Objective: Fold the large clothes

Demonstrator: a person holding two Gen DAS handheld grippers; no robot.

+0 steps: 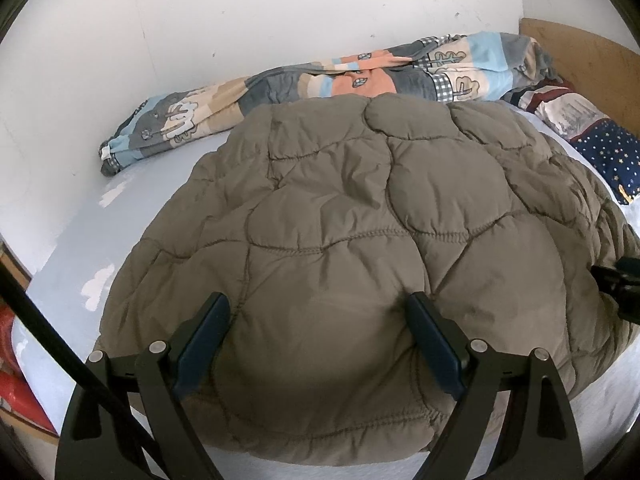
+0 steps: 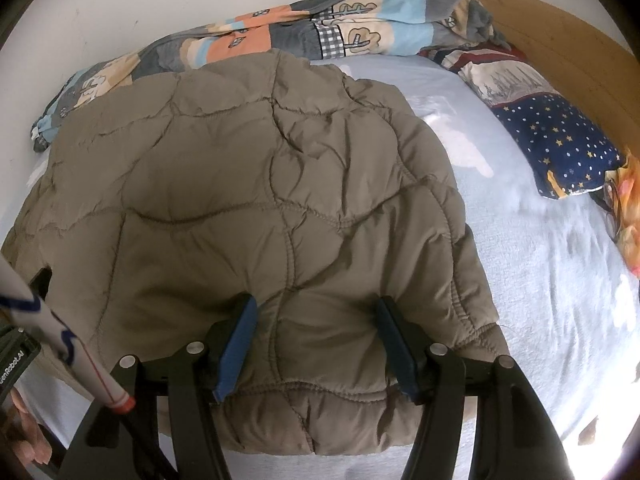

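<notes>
— Where the bed (image 2: 540,280) meets the wall (image 1: 240,12), what takes up the far edge?

— One rolled patchwork quilt (image 1: 320,76) lies along that edge, and one star-print pillow (image 2: 560,136) sits at the right against the wooden headboard (image 2: 568,48). A bit of orange cloth (image 2: 630,216) shows just beyond the pillow.

— And the task's thing?

— One olive quilted jacket (image 1: 352,208) is spread flat on the pale blue sheet, its near hem just inside the front edge of the bed and its far hem touching the quilt.

— Any free room?

— Bare sheet lies to the left of the jacket in the left wrist view, and a wider stretch lies between the jacket's right side and the pillow in the right wrist view.

— The grippers?

— Two. The left gripper (image 1: 316,320) stands wide apart over the near hem, clasping nothing. The right gripper (image 2: 316,320) also has its jaws parted over the jacket's near right part, with the fabric between the pads (image 2: 236,344) but not pinched.
</notes>
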